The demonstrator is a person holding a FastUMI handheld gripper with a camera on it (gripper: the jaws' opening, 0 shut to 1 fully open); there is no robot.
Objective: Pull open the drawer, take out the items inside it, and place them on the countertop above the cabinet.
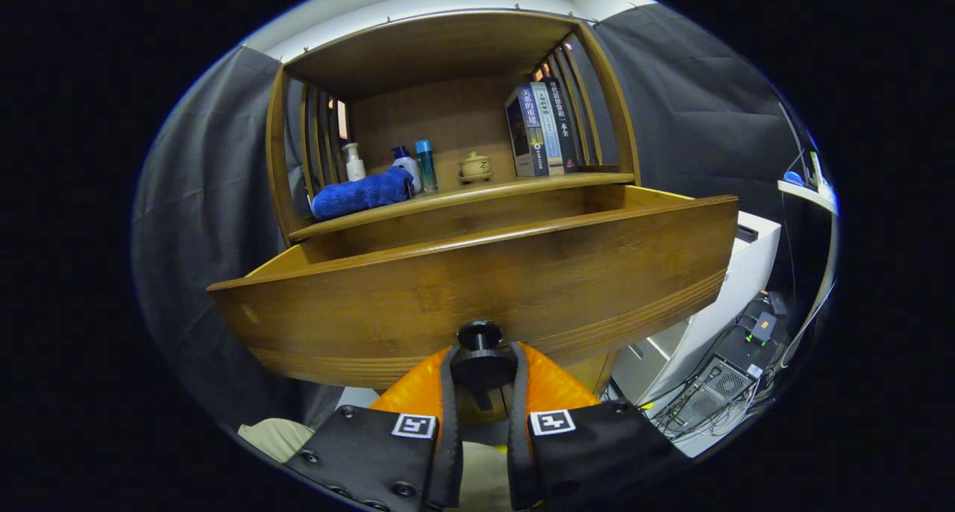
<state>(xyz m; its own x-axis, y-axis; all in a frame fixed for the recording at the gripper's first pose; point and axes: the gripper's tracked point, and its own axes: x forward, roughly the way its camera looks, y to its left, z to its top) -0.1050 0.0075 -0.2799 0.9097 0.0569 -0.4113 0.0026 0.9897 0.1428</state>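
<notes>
The wooden drawer stands pulled out of the cabinet toward me, its front panel filling the space just ahead of the fingers. Its inside is hidden behind the front panel. A dark round knob sits low on the drawer front, and my gripper is shut on the knob, one finger pressing on each side. Above the drawer runs the countertop, a wooden shelf inside the cabinet frame.
On the countertop lie a rolled blue towel, three bottles, a small lidded pot and several upright books. A white cabinet and a computer with cables stand beyond the drawer's right end. Black cloth hangs behind.
</notes>
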